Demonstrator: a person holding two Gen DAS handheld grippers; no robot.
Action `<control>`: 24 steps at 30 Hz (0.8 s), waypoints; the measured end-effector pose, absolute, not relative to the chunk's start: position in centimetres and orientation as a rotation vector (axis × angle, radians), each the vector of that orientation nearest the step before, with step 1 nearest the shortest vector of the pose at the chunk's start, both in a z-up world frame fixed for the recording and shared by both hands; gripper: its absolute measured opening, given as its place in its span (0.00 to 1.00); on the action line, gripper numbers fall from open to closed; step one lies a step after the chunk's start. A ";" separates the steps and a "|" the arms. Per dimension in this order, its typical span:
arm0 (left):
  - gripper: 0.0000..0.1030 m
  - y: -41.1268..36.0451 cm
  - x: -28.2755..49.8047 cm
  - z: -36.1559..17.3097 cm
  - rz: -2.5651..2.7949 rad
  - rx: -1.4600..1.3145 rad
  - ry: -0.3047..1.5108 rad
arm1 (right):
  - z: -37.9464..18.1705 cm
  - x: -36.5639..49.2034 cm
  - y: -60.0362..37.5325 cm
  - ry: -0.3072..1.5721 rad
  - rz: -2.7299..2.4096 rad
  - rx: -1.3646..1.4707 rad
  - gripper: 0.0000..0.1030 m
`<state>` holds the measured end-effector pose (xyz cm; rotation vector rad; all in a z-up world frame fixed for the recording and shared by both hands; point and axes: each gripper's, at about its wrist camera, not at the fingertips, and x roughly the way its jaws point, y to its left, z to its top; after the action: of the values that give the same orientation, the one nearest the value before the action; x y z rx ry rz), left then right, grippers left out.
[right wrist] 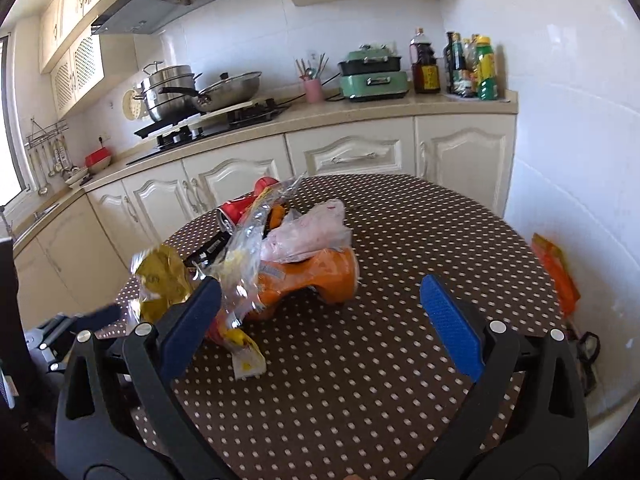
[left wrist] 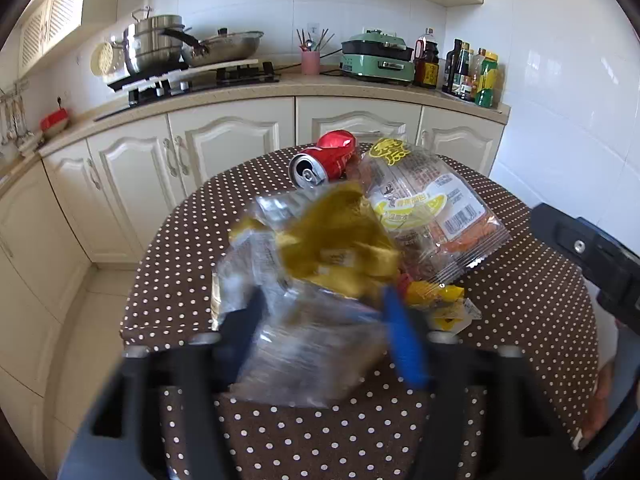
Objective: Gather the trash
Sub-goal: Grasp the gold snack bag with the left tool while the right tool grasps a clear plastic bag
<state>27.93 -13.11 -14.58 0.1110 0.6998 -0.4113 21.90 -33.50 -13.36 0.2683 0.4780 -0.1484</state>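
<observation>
A heap of trash lies on the round brown polka-dot table (left wrist: 520, 320). It holds a crumpled yellow and silver foil bag (left wrist: 332, 248), a clear bread wrapper (left wrist: 432, 208), a dented red can (left wrist: 324, 160) and a small yellow sachet (left wrist: 444, 304). My left gripper (left wrist: 324, 332) is blurred, and its blue pads press on both sides of the foil bag. The right wrist view adds an orange bag (right wrist: 312, 276) with a pale pink bag (right wrist: 312, 232) on top. My right gripper (right wrist: 320, 320) stands open before them, with only tablecloth between its fingers.
Cream cabinets and a counter (right wrist: 360, 112) with stove, pans, a green appliance and bottles run behind the table. An orange packet (right wrist: 556, 272) and a dark object lie off the table's right edge by the white wall. A hand (left wrist: 600, 400) shows at the right.
</observation>
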 end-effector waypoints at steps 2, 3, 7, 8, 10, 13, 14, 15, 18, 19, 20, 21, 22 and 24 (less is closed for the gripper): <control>0.30 -12.5 28.2 -14.5 -0.430 0.069 0.700 | -13.1 23.2 -33.3 0.486 -0.119 0.262 0.94; 0.27 -12.3 28.2 -14.5 -0.432 0.056 0.699 | -13.0 24.0 -33.1 0.496 -0.104 0.250 0.94; 0.17 -10.7 27.9 -13.7 -0.453 -0.027 0.664 | -13.5 27.3 -32.1 0.566 -0.048 0.233 0.91; 0.15 -10.3 27.7 -13.4 -0.455 -0.040 0.651 | -13.6 28.0 -31.9 0.577 -0.041 0.233 0.87; 0.14 -9.7 27.4 -12.7 -0.462 -0.065 0.631 | -13.9 29.1 -31.6 0.608 -0.033 0.227 0.72; 0.13 -8.7 26.9 -11.9 -0.456 -0.087 0.602 | -14.6 30.1 -31.4 0.649 0.002 0.243 0.31; 0.13 -8.4 26.9 -11.7 -0.456 -0.095 0.595 | -14.7 30.0 -31.3 0.653 0.016 0.253 0.23; 0.13 -8.1 26.8 -11.5 -0.455 -0.103 0.587 | -14.7 29.8 -31.2 0.650 0.027 0.255 0.21; 0.13 -7.3 26.3 -11.3 -0.450 -0.125 0.575 | -13.8 28.7 -30.7 0.606 0.033 0.242 0.08; 0.13 -7.0 26.1 -11.2 -0.443 -0.135 0.570 | -13.3 27.9 -30.5 0.582 0.022 0.233 0.06; 0.13 -6.6 25.9 -11.0 -0.438 -0.147 0.564 | -13.0 27.5 -30.3 0.568 0.010 0.225 0.06; 0.13 -6.2 25.8 -10.9 -0.438 -0.155 0.560 | -12.4 26.7 -30.2 0.539 -0.008 0.211 0.05; 0.13 -5.8 25.4 -10.6 -0.432 -0.163 0.550 | -11.8 26.1 -30.1 0.514 -0.018 0.205 0.04; 0.13 -5.1 25.0 -10.3 -0.426 -0.170 0.539 | -10.6 24.8 -29.7 0.467 -0.048 0.183 0.04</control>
<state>25.00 -5.05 -10.31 -0.1705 0.5388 -0.4257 24.80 -29.65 -10.62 0.1830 0.4667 -0.0478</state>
